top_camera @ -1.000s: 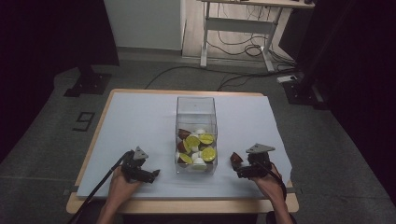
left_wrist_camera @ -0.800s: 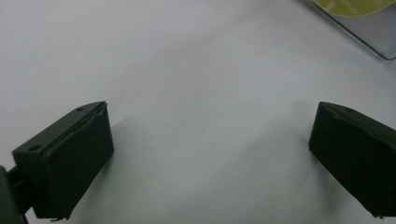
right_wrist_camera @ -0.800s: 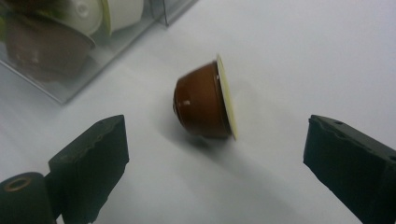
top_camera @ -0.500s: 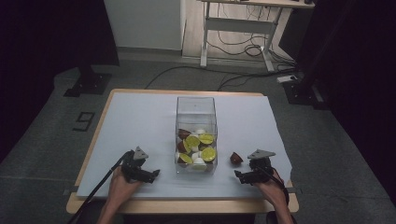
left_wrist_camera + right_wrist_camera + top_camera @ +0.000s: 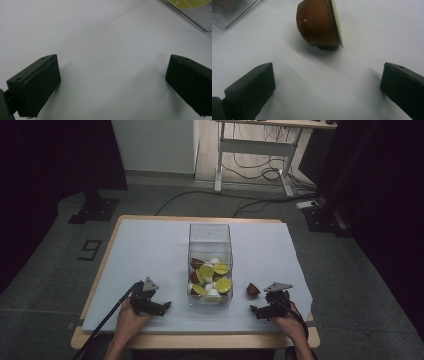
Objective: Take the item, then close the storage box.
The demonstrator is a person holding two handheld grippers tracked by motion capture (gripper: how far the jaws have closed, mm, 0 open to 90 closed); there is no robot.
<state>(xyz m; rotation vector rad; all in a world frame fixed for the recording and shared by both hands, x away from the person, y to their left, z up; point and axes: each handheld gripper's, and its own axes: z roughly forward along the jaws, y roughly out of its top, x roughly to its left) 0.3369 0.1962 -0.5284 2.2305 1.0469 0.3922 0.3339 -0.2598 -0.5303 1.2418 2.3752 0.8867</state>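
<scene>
Lying outside: one brown piece (image 5: 252,290)

Lab, black curtains (image 5: 45,165), floor cables (image 5: 260,202)

high view: fixed cam up above person's side, looks forward and down, whole table (image 5: 150,245) plus floor and desk legs beyond, pretty far off

left gripper view: rides low, super close to white surface, looks along own two jaws, corner of clear box (image 5: 192,15) at top right

right gripper view: same deal, close and low, brown fruit half (image 5: 319,23) just ahead, box corner top left

shared: clear box (image 5: 210,265) in all three; brown fruit half (image 5: 252,290) in high and right gripper views
</scene>
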